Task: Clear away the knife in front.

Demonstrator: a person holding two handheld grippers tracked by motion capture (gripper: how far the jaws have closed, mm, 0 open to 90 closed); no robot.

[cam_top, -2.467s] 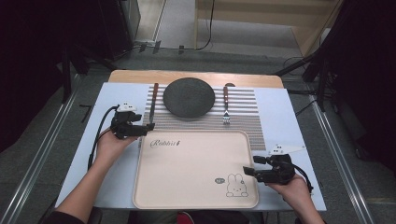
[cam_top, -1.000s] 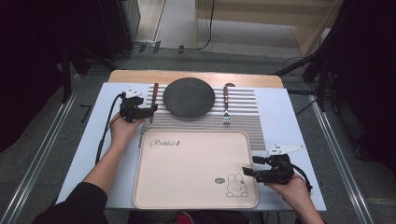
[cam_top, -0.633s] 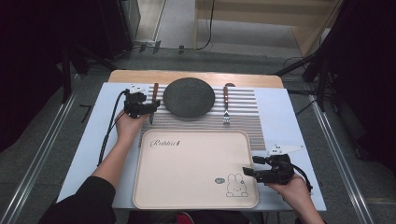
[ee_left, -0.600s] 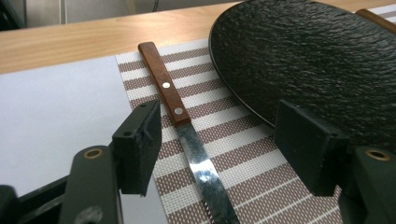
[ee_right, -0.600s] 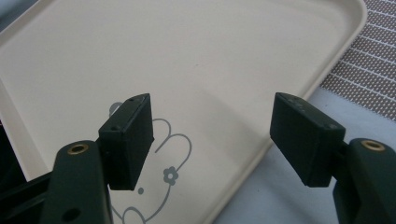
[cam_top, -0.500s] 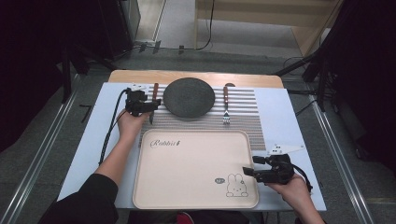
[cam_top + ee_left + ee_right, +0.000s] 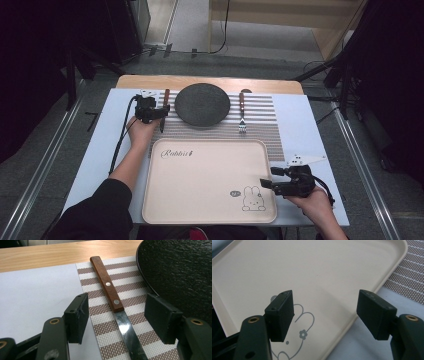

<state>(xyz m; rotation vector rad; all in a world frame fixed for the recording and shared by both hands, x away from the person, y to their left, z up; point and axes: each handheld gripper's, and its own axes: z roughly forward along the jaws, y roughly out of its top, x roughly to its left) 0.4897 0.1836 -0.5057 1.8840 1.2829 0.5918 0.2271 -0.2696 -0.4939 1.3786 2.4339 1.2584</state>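
Observation:
A knife with a brown wooden handle and a steel blade lies on the striped placemat, left of the dark round plate. My left gripper is open and straddles the knife where handle meets blade, one jaw on each side; from above the left gripper sits at the knife. A fork with a wooden handle lies right of the plate. My right gripper is open over the cream tray, near its rabbit drawing; the right gripper holds nothing.
The white sheet covers the wooden table. The plate's dark rim is close to the left gripper's right-hand jaw. Black cables trail from both grippers. Metal rails and dark floor flank the table.
The left gripper has moved forward and rightward from beside the tray to the knife, and now stands around it. The right gripper has stayed at the tray's near right corner.

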